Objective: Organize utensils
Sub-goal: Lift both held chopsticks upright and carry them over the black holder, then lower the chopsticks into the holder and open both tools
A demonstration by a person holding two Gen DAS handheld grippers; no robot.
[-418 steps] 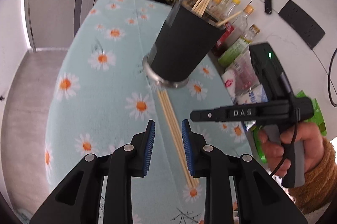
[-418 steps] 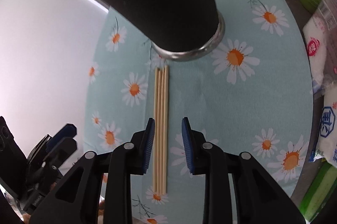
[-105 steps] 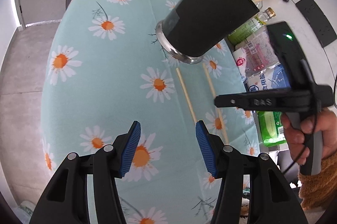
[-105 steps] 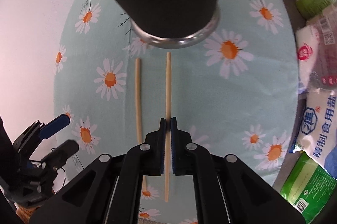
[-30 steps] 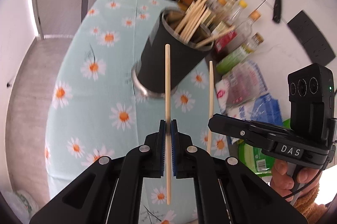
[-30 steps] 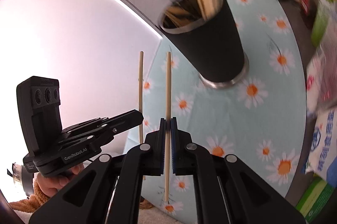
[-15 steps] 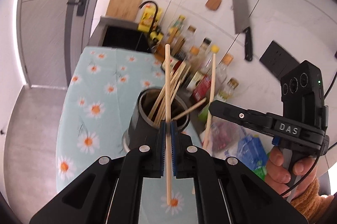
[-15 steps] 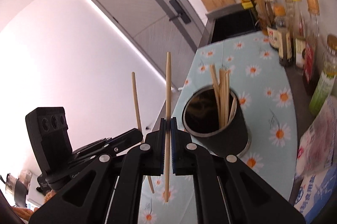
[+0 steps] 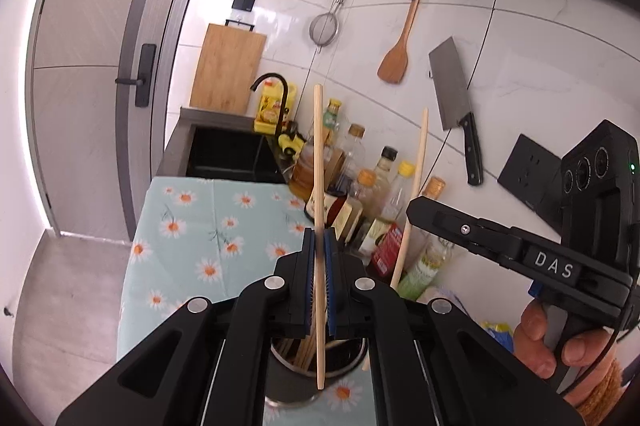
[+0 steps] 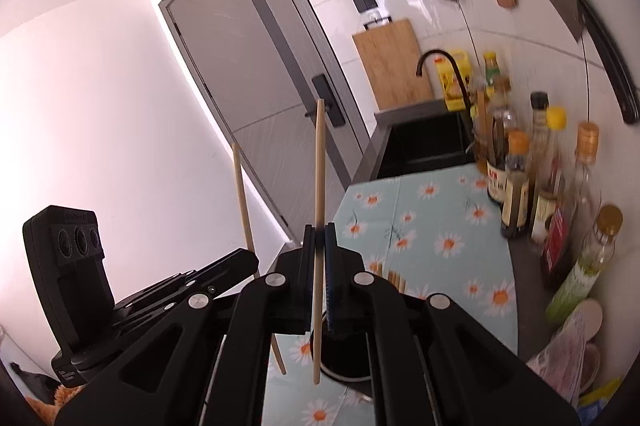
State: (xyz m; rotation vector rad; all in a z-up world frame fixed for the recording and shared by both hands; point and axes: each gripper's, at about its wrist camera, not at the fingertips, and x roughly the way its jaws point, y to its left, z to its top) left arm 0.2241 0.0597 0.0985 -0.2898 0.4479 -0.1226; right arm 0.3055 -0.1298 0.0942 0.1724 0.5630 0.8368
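Observation:
In the left wrist view my left gripper [image 9: 319,239] is shut on a wooden chopstick [image 9: 318,154] that stands upright, its lower end hanging over the black cup [image 9: 304,382]. The cup holds several chopsticks and is partly hidden behind my fingers. To the right, a hand holds my right gripper [image 9: 413,212], shut on a second chopstick [image 9: 418,166]. In the right wrist view the right gripper [image 10: 319,231] grips its upright chopstick [image 10: 320,162] above the cup [image 10: 344,360]. The left gripper [image 10: 251,260] and its chopstick [image 10: 241,194] are at the left.
A daisy-print cloth [image 9: 192,226] covers the counter. Several sauce bottles [image 10: 516,182] line the wall side, with a black sink [image 9: 228,156] and faucet behind. A cutting board [image 9: 226,66], strainer, wooden spatula [image 9: 398,50] and cleaver [image 9: 452,86] are on the wall. Food packets [image 10: 568,342] lie at the right.
Both grippers have risen and tipped up with their chopsticks. The cup has dropped to the bottom of both views, behind the fingers, and the wall and door now fill the frames.

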